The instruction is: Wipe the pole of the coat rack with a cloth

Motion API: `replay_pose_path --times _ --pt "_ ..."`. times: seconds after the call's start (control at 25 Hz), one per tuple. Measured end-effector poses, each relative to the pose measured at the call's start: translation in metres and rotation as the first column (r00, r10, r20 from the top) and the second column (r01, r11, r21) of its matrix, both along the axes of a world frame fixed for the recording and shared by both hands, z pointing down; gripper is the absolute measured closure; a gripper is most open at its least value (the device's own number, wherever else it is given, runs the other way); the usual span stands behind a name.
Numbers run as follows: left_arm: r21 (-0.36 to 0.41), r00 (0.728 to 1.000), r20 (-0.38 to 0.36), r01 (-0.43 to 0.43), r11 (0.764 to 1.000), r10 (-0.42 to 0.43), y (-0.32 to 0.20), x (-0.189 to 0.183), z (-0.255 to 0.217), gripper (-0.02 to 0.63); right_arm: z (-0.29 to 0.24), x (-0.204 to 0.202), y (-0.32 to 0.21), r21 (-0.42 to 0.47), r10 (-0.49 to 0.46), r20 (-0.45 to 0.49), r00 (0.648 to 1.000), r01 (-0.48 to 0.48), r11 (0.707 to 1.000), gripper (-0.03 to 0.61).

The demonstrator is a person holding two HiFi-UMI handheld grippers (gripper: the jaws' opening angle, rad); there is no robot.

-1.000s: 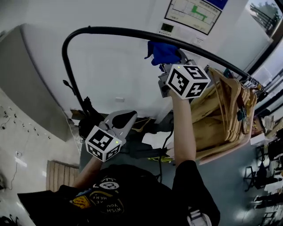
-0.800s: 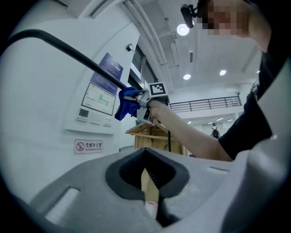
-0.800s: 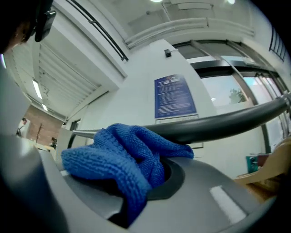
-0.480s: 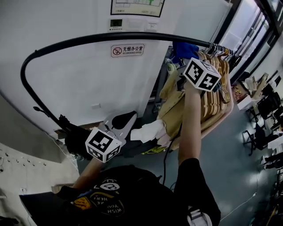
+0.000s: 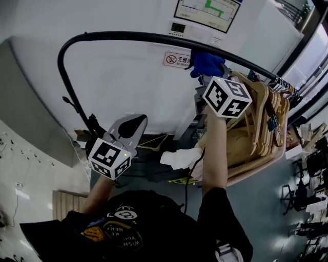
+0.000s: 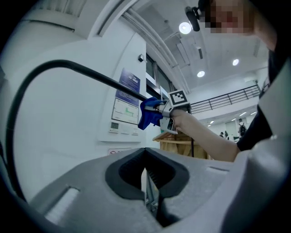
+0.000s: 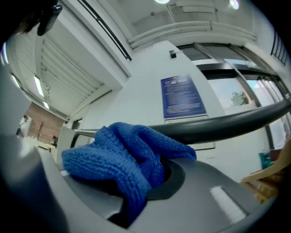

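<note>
The coat rack's black pole (image 5: pixel 128 37) bends up from the left and runs across the top towards the right. A blue cloth (image 5: pixel 205 62) is pressed against the pole, and my right gripper (image 5: pixel 209 71) is shut on it just below the rail. In the right gripper view the cloth (image 7: pixel 122 159) bunches over the jaws with the pole (image 7: pixel 223 124) right behind it. My left gripper (image 5: pixel 128 128) hangs low at the left, away from the pole, shut with nothing in it. The left gripper view shows its jaws together (image 6: pixel 146 182), and the cloth (image 6: pixel 148 113) far ahead on the pole (image 6: pixel 86 73).
Several wooden hangers (image 5: pixel 259 110) crowd the rail just right of the cloth. A white wall with a notice board (image 5: pixel 207 13) and a small sign (image 5: pixel 177 59) stands close behind the pole. A white sheet (image 5: pixel 182 156) and dark objects lie below.
The right gripper slid the cloth along the pole up to the hangers, then back left away from them. The left gripper stayed low and shut.
</note>
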State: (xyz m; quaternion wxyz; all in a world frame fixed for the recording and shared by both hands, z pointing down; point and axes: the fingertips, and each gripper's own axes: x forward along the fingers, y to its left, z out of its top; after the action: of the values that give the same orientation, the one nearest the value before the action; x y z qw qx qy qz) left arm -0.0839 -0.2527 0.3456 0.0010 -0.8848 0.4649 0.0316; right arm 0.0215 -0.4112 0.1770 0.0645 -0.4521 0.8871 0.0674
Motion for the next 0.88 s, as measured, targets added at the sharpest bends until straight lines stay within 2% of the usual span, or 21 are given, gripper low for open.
replay_pose_path --times 0.08,0.24,0.4,0.52,0.6,0.72,0.8,0.88 --pt "-0.006 0.997 0.002 0.082 0.997 -0.082 0.009 -0.029 0.003 0.615 0.002 -0.057 0.008 0.002 -0.129 0.002 0.992 0.129 0.992 0.552" --pt "-0.026 0.974 -0.008 0.226 0.974 -0.226 0.034 -0.079 0.009 0.615 0.002 -0.165 0.028 -0.004 -0.330 0.007 0.944 0.330 0.944 0.552" --pt "-0.052 0.932 -0.022 0.361 0.931 -0.363 0.064 -0.128 0.016 0.615 0.005 -0.273 0.047 -0.050 -0.478 0.061 0.876 0.481 0.875 0.552" --pt "-0.061 0.904 -0.027 0.425 0.903 -0.427 0.082 -0.148 0.017 0.615 0.007 -0.330 0.058 -0.079 -0.534 0.086 0.841 0.540 0.838 0.552" --pt "-0.069 0.899 -0.032 0.434 0.898 -0.437 0.087 -0.153 0.018 0.615 0.008 -0.351 0.059 -0.094 -0.539 0.082 0.838 0.545 0.833 0.552" --pt "-0.075 0.913 -0.042 0.403 0.912 -0.406 0.081 -0.151 0.018 0.615 0.008 -0.356 0.056 -0.103 -0.537 0.062 0.841 0.540 0.835 0.552" --pt "-0.074 0.927 -0.045 0.370 0.926 -0.373 0.072 -0.143 0.015 0.615 0.005 -0.340 0.054 -0.090 -0.533 0.064 0.844 0.537 0.839 0.552" --pt "-0.072 0.947 -0.044 0.313 0.947 -0.317 0.060 -0.126 0.015 0.615 0.004 -0.305 0.047 -0.073 -0.502 0.077 0.862 0.507 0.859 0.552"
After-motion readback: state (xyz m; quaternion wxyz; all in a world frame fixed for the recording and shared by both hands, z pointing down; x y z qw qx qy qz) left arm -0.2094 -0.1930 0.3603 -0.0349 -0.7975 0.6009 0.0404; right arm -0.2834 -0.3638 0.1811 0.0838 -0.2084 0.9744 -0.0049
